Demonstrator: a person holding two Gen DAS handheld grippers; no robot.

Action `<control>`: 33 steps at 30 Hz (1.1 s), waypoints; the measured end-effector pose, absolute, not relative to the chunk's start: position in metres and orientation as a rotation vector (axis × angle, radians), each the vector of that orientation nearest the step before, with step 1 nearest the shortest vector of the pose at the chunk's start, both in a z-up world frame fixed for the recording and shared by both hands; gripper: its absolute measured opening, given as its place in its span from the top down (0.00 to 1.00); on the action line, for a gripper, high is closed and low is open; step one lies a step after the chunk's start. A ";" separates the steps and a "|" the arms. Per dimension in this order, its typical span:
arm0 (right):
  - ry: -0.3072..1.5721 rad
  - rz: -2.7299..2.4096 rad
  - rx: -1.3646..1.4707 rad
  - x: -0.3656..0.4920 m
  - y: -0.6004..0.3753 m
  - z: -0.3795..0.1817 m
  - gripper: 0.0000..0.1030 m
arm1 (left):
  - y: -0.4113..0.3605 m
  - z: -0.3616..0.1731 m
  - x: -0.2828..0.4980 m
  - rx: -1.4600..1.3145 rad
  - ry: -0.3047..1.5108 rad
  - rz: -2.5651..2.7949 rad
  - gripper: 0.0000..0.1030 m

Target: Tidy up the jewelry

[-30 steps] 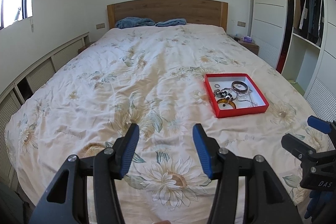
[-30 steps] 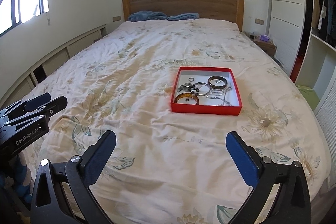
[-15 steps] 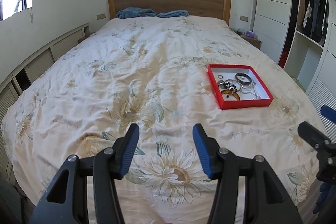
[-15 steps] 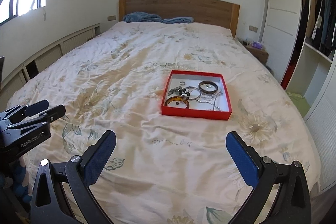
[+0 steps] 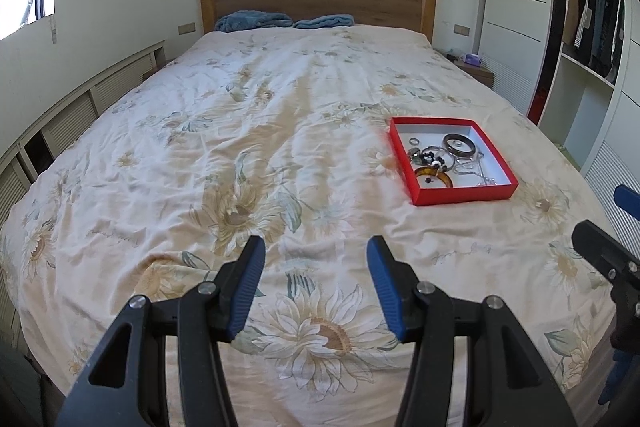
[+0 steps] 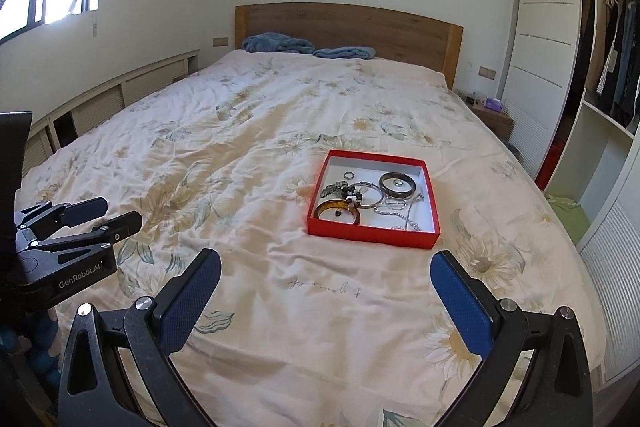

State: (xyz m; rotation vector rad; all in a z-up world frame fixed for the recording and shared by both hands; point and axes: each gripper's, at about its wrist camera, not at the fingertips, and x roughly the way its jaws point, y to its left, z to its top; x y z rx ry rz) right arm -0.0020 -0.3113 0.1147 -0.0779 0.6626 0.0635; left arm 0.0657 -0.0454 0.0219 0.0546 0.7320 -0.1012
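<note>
A red tray (image 6: 372,233) with a white floor lies on the floral bedspread, right of the bed's middle; it also shows in the left wrist view (image 5: 464,194). In it lie an amber bangle (image 6: 337,209), a dark bangle (image 6: 398,183), a small ring (image 6: 349,175), a silver bangle and tangled silver chains (image 6: 404,213). My right gripper (image 6: 326,285) is wide open and empty, above the bedspread short of the tray. My left gripper (image 5: 316,267) is open and empty, left of the tray and nearer the foot of the bed.
The bed (image 5: 240,155) fills both views, with blue pillows (image 6: 280,43) at a wooden headboard. Low louvred cabinets (image 5: 68,119) run along the left wall. A white wardrobe with hanging clothes (image 6: 608,59) and a nightstand (image 6: 490,115) stand on the right.
Both grippers have drawn back and risen from the bed, so the tray looks smaller and farther. Both jaw openings are unchanged.
</note>
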 end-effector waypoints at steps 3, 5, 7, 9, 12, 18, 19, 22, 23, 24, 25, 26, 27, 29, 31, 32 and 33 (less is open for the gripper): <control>0.667 0.061 -0.067 0.001 -0.312 0.113 0.00 | -0.047 0.022 0.065 0.057 0.736 -0.106 0.50; 0.667 0.061 -0.062 0.002 -0.313 0.113 0.00 | -0.048 0.021 0.064 0.062 0.737 -0.108 0.50; 0.670 0.065 -0.066 0.003 -0.312 0.112 0.00 | -0.048 0.021 0.063 0.060 0.739 -0.112 0.50; 0.674 0.067 -0.068 0.003 -0.311 0.111 0.00 | -0.049 0.021 0.063 0.060 0.737 -0.116 0.50; 0.674 0.065 -0.068 0.003 -0.311 0.110 0.00 | -0.050 0.023 0.060 0.061 0.732 -0.122 0.50; 0.676 0.063 -0.062 0.000 -0.310 0.109 0.00 | -0.050 0.023 0.059 0.061 0.731 -0.122 0.50; 0.677 0.064 -0.061 0.000 -0.310 0.109 0.00 | -0.050 0.023 0.059 0.062 0.731 -0.121 0.50; 0.680 0.066 -0.058 0.000 -0.309 0.108 0.00 | -0.049 0.023 0.059 0.062 0.730 -0.120 0.45; 0.681 0.066 -0.058 0.000 -0.308 0.108 0.00 | -0.050 0.024 0.059 0.061 0.729 -0.119 0.44; 0.682 0.066 -0.057 0.000 -0.308 0.107 0.00 | -0.049 0.024 0.058 0.060 0.729 -0.119 0.44; 0.683 0.066 -0.056 -0.001 -0.308 0.107 0.00 | -0.049 0.024 0.058 0.060 0.729 -0.119 0.44; 0.685 0.066 -0.056 -0.001 -0.307 0.107 0.00 | -0.049 0.024 0.058 0.060 0.729 -0.120 0.44; 0.687 0.067 -0.057 -0.001 -0.307 0.107 0.00 | -0.049 0.024 0.058 0.060 0.729 -0.121 0.44; 0.689 0.066 -0.058 -0.001 -0.306 0.106 0.00 | -0.048 0.024 0.058 0.061 0.729 -0.121 0.44; 0.691 0.065 -0.058 -0.002 -0.305 0.106 0.00 | -0.048 0.024 0.058 0.061 0.730 -0.121 0.44; 0.691 0.065 -0.058 -0.002 -0.306 0.106 0.00 | -0.047 0.025 0.057 0.060 0.731 -0.121 0.44; 0.692 0.065 -0.057 -0.001 -0.305 0.105 0.00 | -0.048 0.025 0.057 0.060 0.730 -0.120 0.44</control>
